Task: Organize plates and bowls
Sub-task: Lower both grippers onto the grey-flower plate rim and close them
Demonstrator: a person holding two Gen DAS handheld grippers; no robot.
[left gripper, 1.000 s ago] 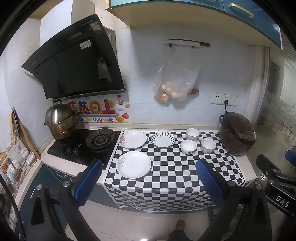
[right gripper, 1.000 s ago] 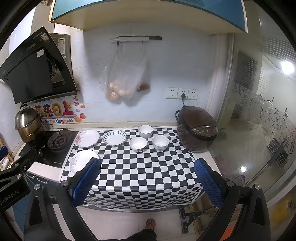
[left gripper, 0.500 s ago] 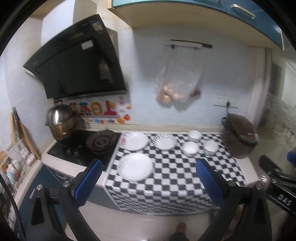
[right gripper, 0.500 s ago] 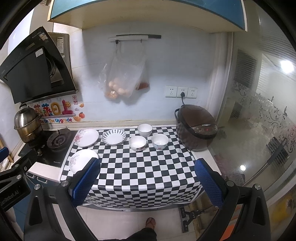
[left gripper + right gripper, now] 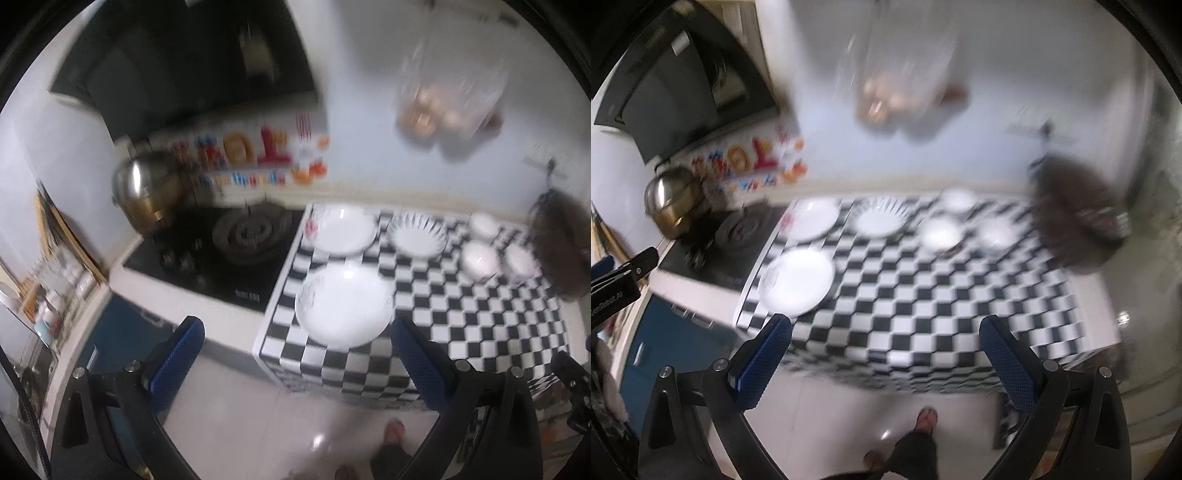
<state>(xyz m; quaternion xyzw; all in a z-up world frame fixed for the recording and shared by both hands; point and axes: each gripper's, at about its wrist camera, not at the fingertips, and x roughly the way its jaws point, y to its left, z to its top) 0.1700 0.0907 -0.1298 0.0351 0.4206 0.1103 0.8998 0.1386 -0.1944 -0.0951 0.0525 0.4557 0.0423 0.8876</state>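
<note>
Left wrist view: both grippers spread wide and empty over the floor, short of the checkered surface (image 5: pixel 461 317).

Left gripper (image 5: pixel 297 363), right gripper (image 5: pixel 886 360). Nearest the stove (image 5: pixel 247 236) lie two plates (image 5: pixel 343 306) (image 5: pixel 341 229); beyond them a striped dish (image 5: pixel 419 234), then, though blurred, seemingly three bowls (image 5: pixel 480 258).

On the desk (image 5: pixel 461 317), three plates (image 5: pixel 343 306) lie left, three bowls (image 5: pixel 480 258) right, stove (image 5: pixel 255 234) further left.
</note>
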